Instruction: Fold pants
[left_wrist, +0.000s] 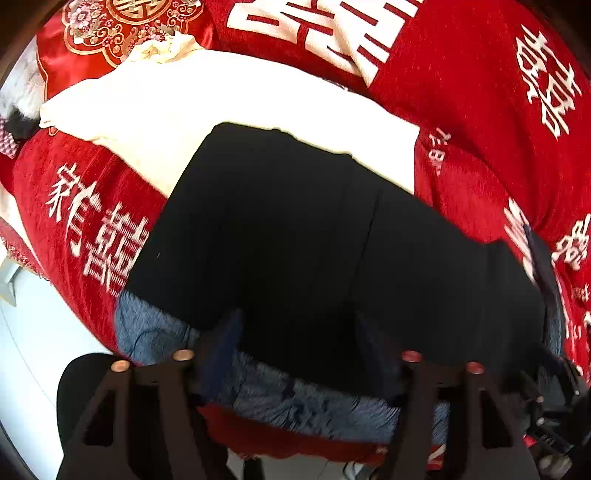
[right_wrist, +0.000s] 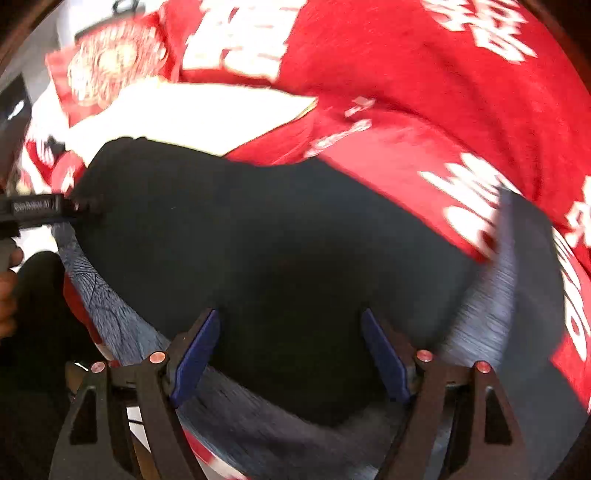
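Black pants (left_wrist: 295, 229) lie folded on a red bedspread (left_wrist: 480, 110) with white characters. Their grey-blue lining (left_wrist: 295, 402) shows along the near edge. My left gripper (left_wrist: 295, 325) stands open just above that near edge, and its blue pads (left_wrist: 225, 332) grip nothing. In the right wrist view the same pants (right_wrist: 277, 240) fill the middle, with a strip of lining (right_wrist: 498, 295) turned up at the right. My right gripper (right_wrist: 291, 317) is open over the black cloth, nothing pinched between its pads (right_wrist: 195, 350). The left gripper's body (right_wrist: 37, 210) shows at the far left edge, over the pants' left end.
A white cloth (left_wrist: 221, 96) lies under the pants' far end, and a red embroidered cushion (left_wrist: 110, 37) sits beyond it. The bed's edge runs along the bottom, with pale floor (left_wrist: 29, 332) to the left. A person's hand (right_wrist: 7, 288) and dark trouser leg (left_wrist: 74, 387) are close by.
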